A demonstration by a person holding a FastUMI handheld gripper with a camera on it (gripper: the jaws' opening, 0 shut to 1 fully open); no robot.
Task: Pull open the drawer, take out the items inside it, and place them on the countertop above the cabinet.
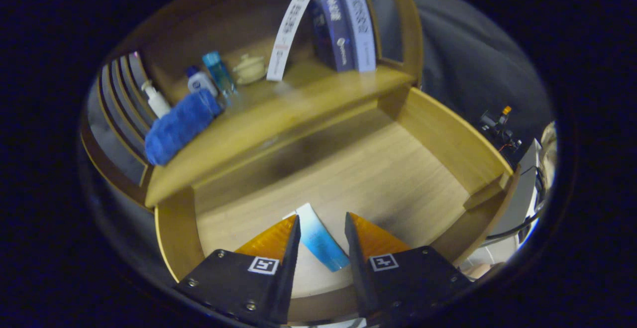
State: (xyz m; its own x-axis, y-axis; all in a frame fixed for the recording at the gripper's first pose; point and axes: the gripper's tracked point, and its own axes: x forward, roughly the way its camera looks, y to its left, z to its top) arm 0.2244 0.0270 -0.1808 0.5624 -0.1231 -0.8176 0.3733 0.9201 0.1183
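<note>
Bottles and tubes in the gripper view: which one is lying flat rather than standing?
The blue-and-white tube, lying on the open drawer floor between the open gripper's fingers. The white pump bottle, white bottle and blue bottle stand on the countertop.

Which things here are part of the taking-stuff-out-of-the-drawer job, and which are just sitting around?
Part of the job:
- open wooden drawer
- blue-and-white tube lying in it, between the open gripper fingers, not pinched
- wooden countertop

Just sitting around:
- fluffy blue cloth roll
- white pump bottle
- small white bottle with blue cap
- clear blue bottle
- cream lidded pot
- upright purple boxes
</note>
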